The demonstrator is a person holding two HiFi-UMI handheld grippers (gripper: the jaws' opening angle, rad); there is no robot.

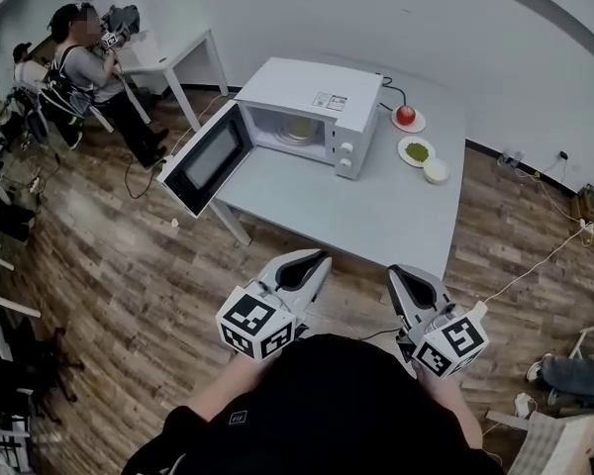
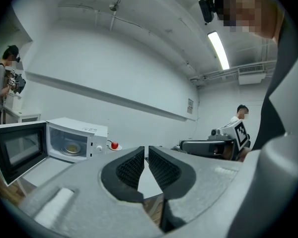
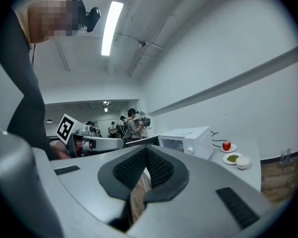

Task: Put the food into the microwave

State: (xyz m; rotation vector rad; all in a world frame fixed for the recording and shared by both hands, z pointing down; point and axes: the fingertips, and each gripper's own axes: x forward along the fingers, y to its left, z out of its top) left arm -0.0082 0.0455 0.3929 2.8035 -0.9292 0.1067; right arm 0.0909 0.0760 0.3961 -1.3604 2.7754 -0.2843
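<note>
Wood-plank floor surrounds a pale grey table (image 1: 376, 216). At the lower centre of the head view, the left gripper (image 1: 315, 261) has its jaws a sliver apart with nothing between them. Beside it, the right gripper (image 1: 400, 273) is clenched empty. Both are short of the table's near edge. Beyond, at upper centre, the microwave (image 1: 322, 102) has its door (image 1: 206, 158) swung open. Right of it sit a red apple (image 1: 406, 115), a plate of green food (image 1: 416, 151) and a white bowl (image 1: 436, 170).

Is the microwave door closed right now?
No, in the head view the microwave has its door swung wide open, away from the white body, so the inside shows.
</note>
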